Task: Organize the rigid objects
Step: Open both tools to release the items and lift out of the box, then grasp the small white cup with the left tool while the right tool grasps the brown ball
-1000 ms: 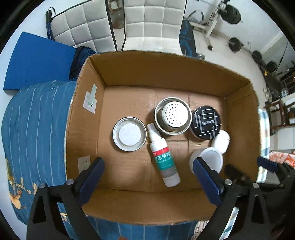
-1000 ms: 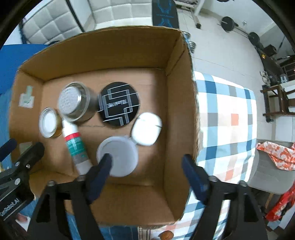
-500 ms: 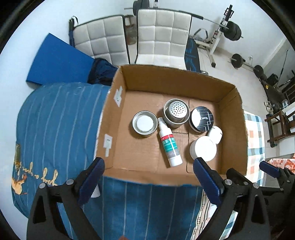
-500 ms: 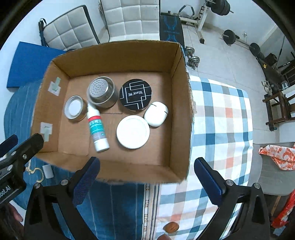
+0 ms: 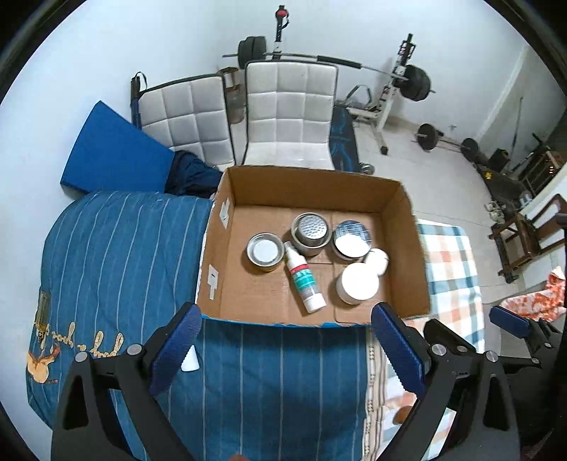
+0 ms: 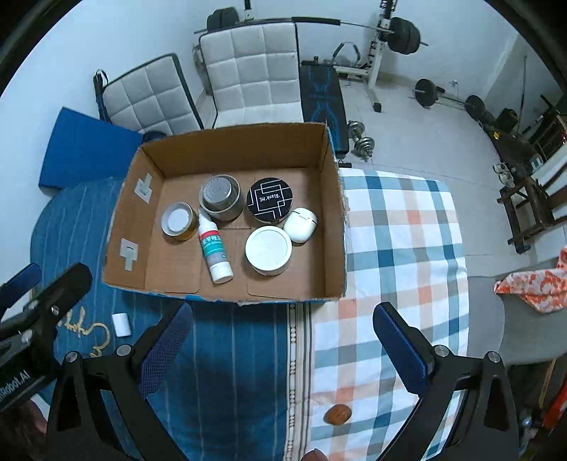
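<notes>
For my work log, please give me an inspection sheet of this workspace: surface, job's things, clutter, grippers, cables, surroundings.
Surface: bed with blue striped cover and checked cover.
Job's things: open box holds a spray bottle lying down, steel cup, small tin, black tin, white jar, white case.
Clutter: small white piece and brown lump lie on the covers outside the box.
Grippers: left gripper and right gripper both open, empty, above the bed in front of the box.
Cables: nothing seen.
Surroundings: two white chairs, weight bench, barbells, blue mat.
</notes>
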Available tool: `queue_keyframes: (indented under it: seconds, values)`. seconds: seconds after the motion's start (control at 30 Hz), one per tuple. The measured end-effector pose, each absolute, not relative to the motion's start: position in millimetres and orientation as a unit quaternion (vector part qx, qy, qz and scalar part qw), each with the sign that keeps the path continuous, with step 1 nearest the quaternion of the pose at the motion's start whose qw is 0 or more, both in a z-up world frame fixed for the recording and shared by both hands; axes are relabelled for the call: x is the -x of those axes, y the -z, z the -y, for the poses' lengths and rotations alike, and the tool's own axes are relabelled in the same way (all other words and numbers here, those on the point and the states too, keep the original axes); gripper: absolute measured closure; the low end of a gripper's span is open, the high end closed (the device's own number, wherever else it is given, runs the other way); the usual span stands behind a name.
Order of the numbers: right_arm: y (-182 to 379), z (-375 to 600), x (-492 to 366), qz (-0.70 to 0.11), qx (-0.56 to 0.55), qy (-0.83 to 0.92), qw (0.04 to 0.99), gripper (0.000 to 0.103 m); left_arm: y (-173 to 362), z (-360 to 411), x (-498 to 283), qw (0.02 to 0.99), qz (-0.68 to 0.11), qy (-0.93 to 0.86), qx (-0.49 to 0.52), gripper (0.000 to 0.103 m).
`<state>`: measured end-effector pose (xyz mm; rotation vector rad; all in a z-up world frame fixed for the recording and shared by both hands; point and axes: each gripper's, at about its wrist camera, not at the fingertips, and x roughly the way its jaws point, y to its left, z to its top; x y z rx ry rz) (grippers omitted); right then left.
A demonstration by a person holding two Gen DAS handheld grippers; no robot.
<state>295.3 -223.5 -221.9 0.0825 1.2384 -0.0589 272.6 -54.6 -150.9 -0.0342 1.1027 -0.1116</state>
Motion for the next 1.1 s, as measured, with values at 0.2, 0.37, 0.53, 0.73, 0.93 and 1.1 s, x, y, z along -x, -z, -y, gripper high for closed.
queue_keyframes:
  seconds: [0.2, 0.37, 0.53, 0.73, 0.93, 1.1]
  values:
    - [203, 220, -271, -0.563, -0.049, 0.034, 0.824, 0.0, 140, 38, -247, 0.859, -0.509, 0.053, 0.003, 0.005]
    - [214, 230, -244, -0.575, -0.075, 0.04, 0.814, 0.0, 171, -3, -228, 0.842, -0.54, 0.018, 0.005, 0.005]
    - [265, 256, -213, -0.615, -0.106, 0.065, 0.778, 0.0, 241, -63, -224, 0.785, -0.617, -0.032, 0.044, 0.005]
    - [351, 289, -187, -0.675, -0.145, 0.107, 0.715, 0.0, 320, -110, -240, 0.724, -0.675, -0.082, 0.112, 0.005]
    - [407, 311, -173, -0.7, -0.18, 0.148, 0.675, 0.0, 366, -112, -267, 0.702, -0.696, -0.097, 0.114, 0.005]
    - [430, 319, -165, -0.708, -0.201, 0.161, 0.658, 0.0, 404, -93, -284, 0.686, -0.719, -0.084, 0.073, 0.03]
